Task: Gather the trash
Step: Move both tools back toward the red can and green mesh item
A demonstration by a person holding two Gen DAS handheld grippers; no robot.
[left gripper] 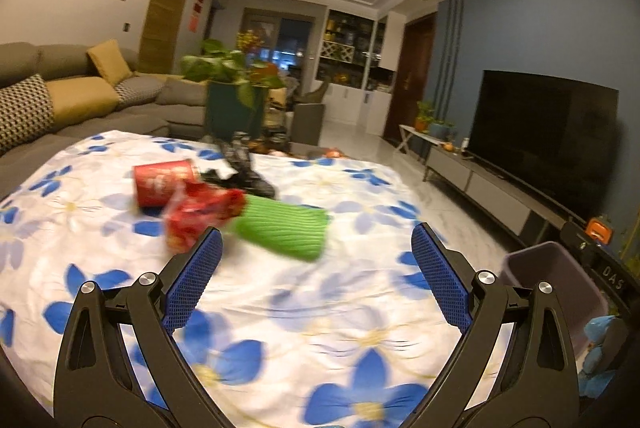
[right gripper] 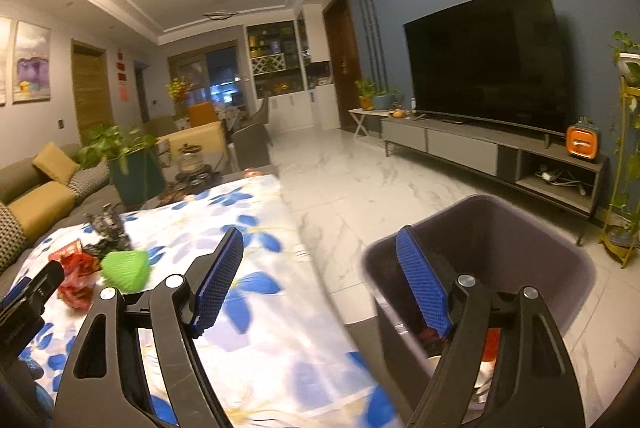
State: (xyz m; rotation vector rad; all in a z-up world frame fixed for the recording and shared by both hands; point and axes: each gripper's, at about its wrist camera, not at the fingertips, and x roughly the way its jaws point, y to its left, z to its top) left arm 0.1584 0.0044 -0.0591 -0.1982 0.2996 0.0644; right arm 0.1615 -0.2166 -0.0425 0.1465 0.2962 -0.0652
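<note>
On the flowered tablecloth lie a red can on its side, a crumpled red wrapper, a green ribbed roll and black crumpled trash. My left gripper hangs open just short of the green roll, nothing between its fingers. My right gripper is open over the table's right edge, its right finger above the dark purple bin, which holds some trash. The wrapper, the green roll and the left gripper's body show at the left of the right wrist view.
A grey sofa with cushions runs behind the table, with a potted plant at the far end. A TV on a low cabinet lines the blue wall. Marble floor lies between table and cabinet. A plant stand is at far right.
</note>
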